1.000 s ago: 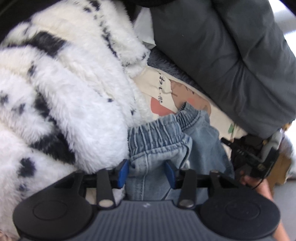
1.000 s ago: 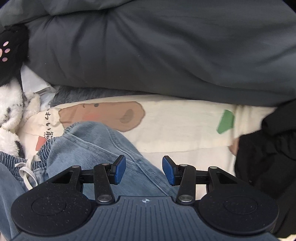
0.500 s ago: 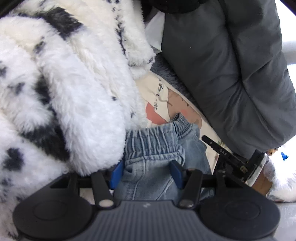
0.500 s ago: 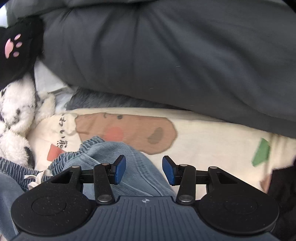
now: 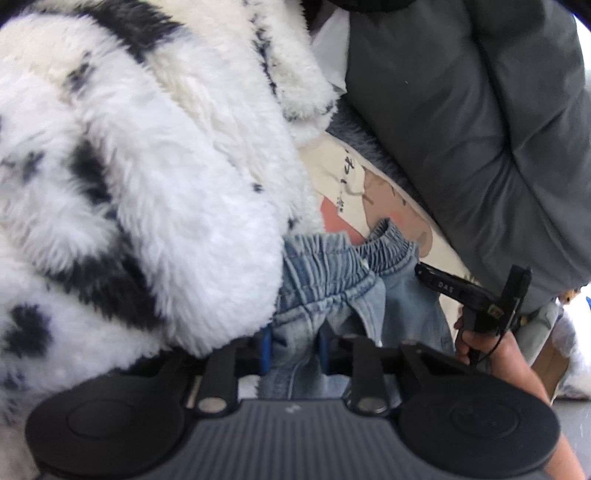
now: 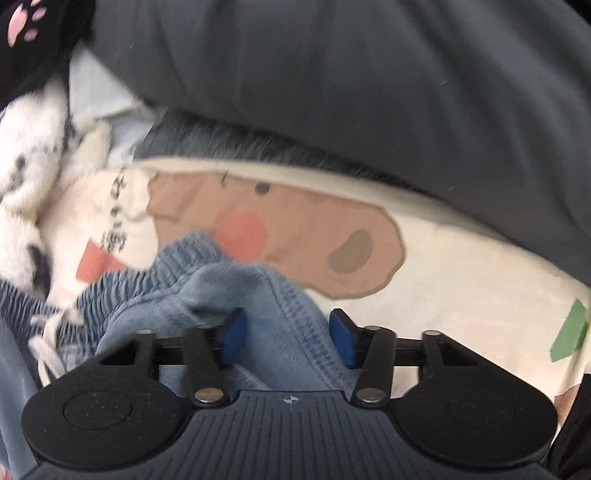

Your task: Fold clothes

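Light blue denim pants (image 5: 332,280) with an elastic waistband lie on a cream sheet. My left gripper (image 5: 293,350) is shut on the denim just below the waistband, next to a fluffy white-and-black garment (image 5: 147,184). In the right wrist view the same pants (image 6: 273,314) bulge up between the pads of my right gripper (image 6: 288,334), which is open around a denim fold with a seam. The right gripper also shows in the left wrist view (image 5: 476,295), at the right edge of the pants.
A thick grey duvet (image 6: 369,92) is piled behind the pants, also in the left wrist view (image 5: 480,129). The cream sheet with a brown bear print (image 6: 295,236) lies under them. A black plush paw with pink pads (image 6: 26,22) sits at the far left.
My left gripper's pads have closed in on the denim below the waistband. My right gripper has moved forward over the pants, so denim now sits between its open pads.
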The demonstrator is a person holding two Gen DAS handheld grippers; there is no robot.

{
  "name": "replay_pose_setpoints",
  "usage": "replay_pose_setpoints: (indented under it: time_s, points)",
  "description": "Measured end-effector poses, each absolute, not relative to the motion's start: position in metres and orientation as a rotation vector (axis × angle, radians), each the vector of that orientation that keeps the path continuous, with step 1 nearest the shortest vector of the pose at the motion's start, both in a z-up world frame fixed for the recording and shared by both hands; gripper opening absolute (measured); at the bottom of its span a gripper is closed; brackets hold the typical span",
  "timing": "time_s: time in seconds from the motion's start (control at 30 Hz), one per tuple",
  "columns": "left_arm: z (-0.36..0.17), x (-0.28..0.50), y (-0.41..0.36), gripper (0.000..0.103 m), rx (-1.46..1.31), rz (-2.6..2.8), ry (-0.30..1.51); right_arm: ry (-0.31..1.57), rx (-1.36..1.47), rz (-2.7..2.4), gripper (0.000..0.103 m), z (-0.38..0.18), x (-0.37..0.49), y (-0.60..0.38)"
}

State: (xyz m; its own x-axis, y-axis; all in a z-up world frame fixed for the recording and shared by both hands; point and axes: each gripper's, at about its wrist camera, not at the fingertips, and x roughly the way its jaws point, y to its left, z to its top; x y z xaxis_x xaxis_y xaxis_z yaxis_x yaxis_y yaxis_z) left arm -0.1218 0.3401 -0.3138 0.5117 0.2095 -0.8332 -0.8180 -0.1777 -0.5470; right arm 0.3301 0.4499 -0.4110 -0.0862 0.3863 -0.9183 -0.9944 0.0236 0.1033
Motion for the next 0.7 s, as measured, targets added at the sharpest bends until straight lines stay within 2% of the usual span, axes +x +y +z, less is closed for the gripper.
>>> replay_pose_setpoints:
  time_s: [0.1,0.17,0.43,0.7]
  points:
    - [-0.306,-0.115,0.339,0.022,-1.423,0.980,0.596,0.971,-0.871,1.419,0.011,-0.403,0.327,0.444]
    - [-0.297,-0.107,0.337,0.022,-1.375,0.951,0.624,0.940,-0.878,1.425,0.008,-0.393,0.325,0.438]
    - [-0.282,-0.087,0.341,0.021,-1.270,0.871,0.632,0.805,-0.822,1.355,0.005,-0.335,0.335,0.400]
    - [-0.282,-0.063,0.366,0.019,-1.160,0.795,0.629,0.754,-0.756,1.125,0.005,-0.298,0.380,0.350]
